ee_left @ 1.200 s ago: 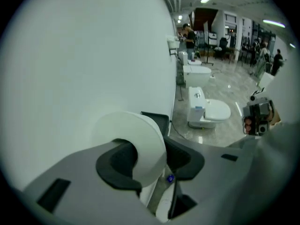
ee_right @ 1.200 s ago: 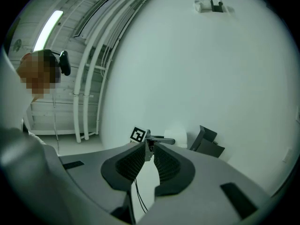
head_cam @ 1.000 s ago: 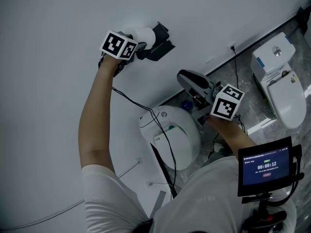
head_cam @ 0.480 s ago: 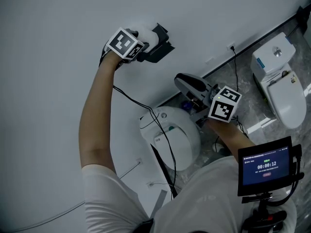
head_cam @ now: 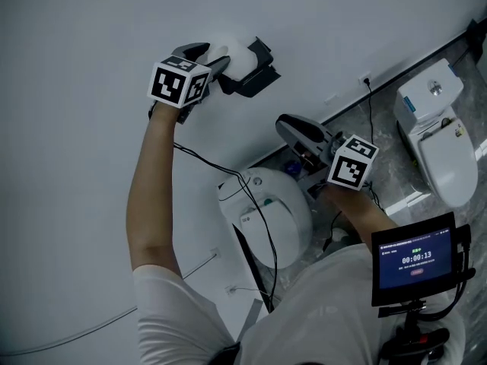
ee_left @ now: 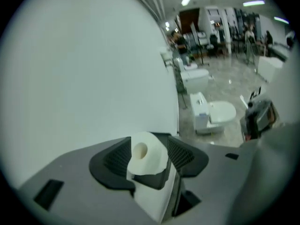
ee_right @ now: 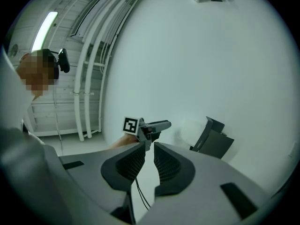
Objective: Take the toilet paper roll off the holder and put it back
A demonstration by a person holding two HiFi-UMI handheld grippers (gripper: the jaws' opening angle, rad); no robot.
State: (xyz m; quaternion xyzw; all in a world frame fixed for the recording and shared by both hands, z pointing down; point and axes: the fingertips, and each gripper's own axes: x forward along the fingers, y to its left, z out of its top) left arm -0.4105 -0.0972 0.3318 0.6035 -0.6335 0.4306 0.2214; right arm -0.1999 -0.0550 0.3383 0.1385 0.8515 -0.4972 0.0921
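Note:
The white toilet paper roll (head_cam: pixel 237 58) sits on the black wall holder (head_cam: pixel 257 76). My left gripper (head_cam: pixel 207 53) is just left of it, its jaws opening. In the left gripper view the roll (ee_left: pixel 143 156) rests on the holder (ee_left: pixel 154 178) between the spread pads (ee_left: pixel 117 158) of that gripper (ee_left: pixel 149 143), which do not press on it. My right gripper (head_cam: pixel 288 125) hangs lower right, away from the wall, its jaws nearly together and holding nothing. From the right gripper (ee_right: pixel 149 150) view, the left gripper (ee_right: pixel 161 124), the pale roll (ee_right: pixel 190 128) and the holder (ee_right: pixel 214 140) show ahead.
A white toilet (head_cam: pixel 266 211) stands below the holder, with black cables (head_cam: pixel 251 204) hanging across it. A second toilet (head_cam: pixel 441 139) is at the right on the grey marble floor. A small screen (head_cam: pixel 415 258) sits near my chest. The plain white wall (head_cam: pixel 91 36) fills the left.
My left gripper has drawn back to the left from the roll and its jaws have spread; the roll stays on the holder. The right gripper has barely moved.

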